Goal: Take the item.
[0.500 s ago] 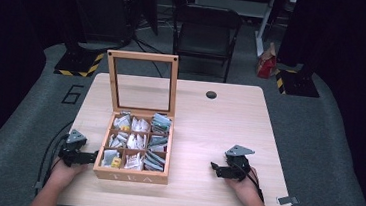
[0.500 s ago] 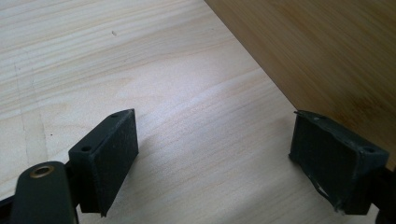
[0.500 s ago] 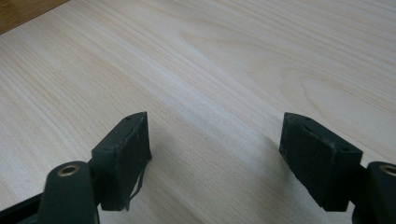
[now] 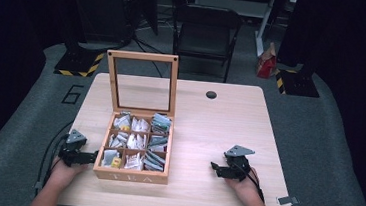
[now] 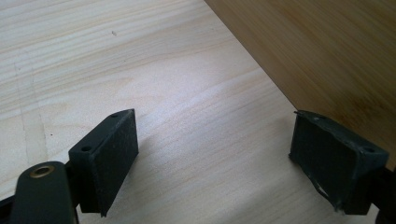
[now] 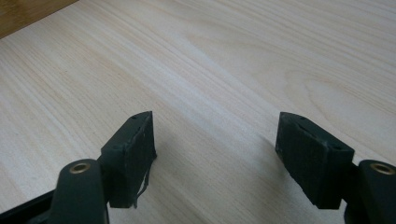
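Open tea box (image 4: pixel 134 146), lid upright, on the bench (image 4: pixel 218 131) at near left; left gripper (image 4: pixel 90 157) just beside its left wall and right gripper (image 4: pixel 214 167) well apart at right, both resting, jaws wide and empty, apparently readied to reach.

"TEA" on wooden box (image 4: pixel 132 177) front; "6" on floor (image 4: pixel 73 94) left of table.

Your left black two-jaw handheld gripper (image 4: pixel 87 157) and right black two-jaw handheld gripper (image 4: pixel 214 167) each carry a grey three-cornered plate on top and trail a dark cable. Up close, your jaws end in flat rectangular pads (image 5: pixel 114 161) faced with coarse black material, slightly frayed at the edges (image 6: pixel 140 154). Brass-coloured rivets (image 6: pixel 80 167) sit at the jaw pivots, and your forearms are bare, with no sleeves.
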`<action>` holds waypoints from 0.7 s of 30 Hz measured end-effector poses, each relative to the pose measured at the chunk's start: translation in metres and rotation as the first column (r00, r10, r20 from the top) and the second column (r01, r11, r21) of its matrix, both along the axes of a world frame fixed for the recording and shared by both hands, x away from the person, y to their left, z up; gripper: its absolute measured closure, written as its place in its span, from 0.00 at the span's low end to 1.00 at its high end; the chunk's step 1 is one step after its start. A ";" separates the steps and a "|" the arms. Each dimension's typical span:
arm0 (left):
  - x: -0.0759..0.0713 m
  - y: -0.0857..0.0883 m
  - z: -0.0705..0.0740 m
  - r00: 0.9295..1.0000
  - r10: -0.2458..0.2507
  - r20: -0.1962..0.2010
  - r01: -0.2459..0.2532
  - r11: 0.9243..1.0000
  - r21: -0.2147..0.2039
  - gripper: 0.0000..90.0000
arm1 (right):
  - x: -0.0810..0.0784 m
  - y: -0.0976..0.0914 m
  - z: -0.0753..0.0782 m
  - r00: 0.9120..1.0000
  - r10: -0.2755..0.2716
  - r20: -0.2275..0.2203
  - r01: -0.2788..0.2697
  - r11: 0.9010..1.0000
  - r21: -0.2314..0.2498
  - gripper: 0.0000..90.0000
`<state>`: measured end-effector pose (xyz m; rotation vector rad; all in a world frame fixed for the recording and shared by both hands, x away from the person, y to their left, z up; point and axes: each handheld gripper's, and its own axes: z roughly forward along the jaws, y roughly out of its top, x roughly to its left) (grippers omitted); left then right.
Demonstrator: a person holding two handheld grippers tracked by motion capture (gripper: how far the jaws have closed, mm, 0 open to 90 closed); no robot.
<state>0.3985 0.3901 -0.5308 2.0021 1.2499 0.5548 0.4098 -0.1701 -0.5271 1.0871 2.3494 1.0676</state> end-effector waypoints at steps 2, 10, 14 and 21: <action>0.000 0.000 0.000 1.000 0.000 0.000 0.000 1.000 0.000 0.17 | 0.000 0.000 0.000 1.000 0.004 0.002 -0.004 1.000 -0.001 0.32; 0.000 0.001 0.001 1.000 -0.005 -0.010 0.005 1.000 0.004 0.17 | 0.000 -0.001 0.000 1.000 0.013 0.004 -0.013 1.000 -0.002 0.35; 0.000 0.000 0.000 1.000 -0.002 -0.004 0.002 1.000 0.003 0.17 | 0.000 -0.001 0.000 1.000 0.015 0.008 -0.015 1.000 0.003 0.37; 0.000 0.001 0.001 1.000 -0.005 -0.009 0.005 1.000 0.004 0.17 | 0.000 0.000 0.002 1.000 0.005 -0.004 -0.005 1.000 0.012 0.44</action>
